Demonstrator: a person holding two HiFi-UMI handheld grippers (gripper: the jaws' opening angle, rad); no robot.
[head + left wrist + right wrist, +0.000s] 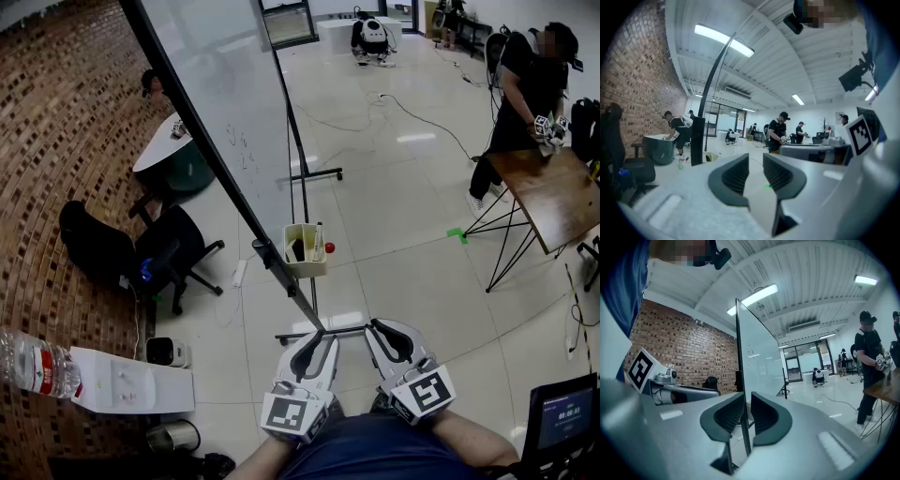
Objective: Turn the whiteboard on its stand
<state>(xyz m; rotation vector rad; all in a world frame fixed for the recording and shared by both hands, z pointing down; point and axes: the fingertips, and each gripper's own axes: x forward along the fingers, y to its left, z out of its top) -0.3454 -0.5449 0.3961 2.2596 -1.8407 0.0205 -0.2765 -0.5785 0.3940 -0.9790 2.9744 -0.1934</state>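
The whiteboard (pixel 225 103) stands on its wheeled stand straight ahead, and I see it steeply from above. Its black side edge (pixel 216 159) runs down to the stand's foot (pixel 319 334). A beige tray (pixel 305 248) with pens hangs on the post. My left gripper (pixel 314 339) and right gripper (pixel 384 328) are held close to the body, just short of that foot. Both are shut with nothing in them. In the right gripper view the whiteboard (pixel 757 348) rises beyond the right gripper (pixel 747 401). The left gripper (pixel 756 161) points past the board's edge (pixel 697 140).
Black office chairs (pixel 169 253) and a round table (pixel 169 150) stand to the left by the brick wall. A wooden table (pixel 553 192) with a person in black (pixel 525 103) is at the right. A white box (pixel 131 380) and a water bottle (pixel 37 366) are near left. Cables (pixel 412 112) cross the floor.
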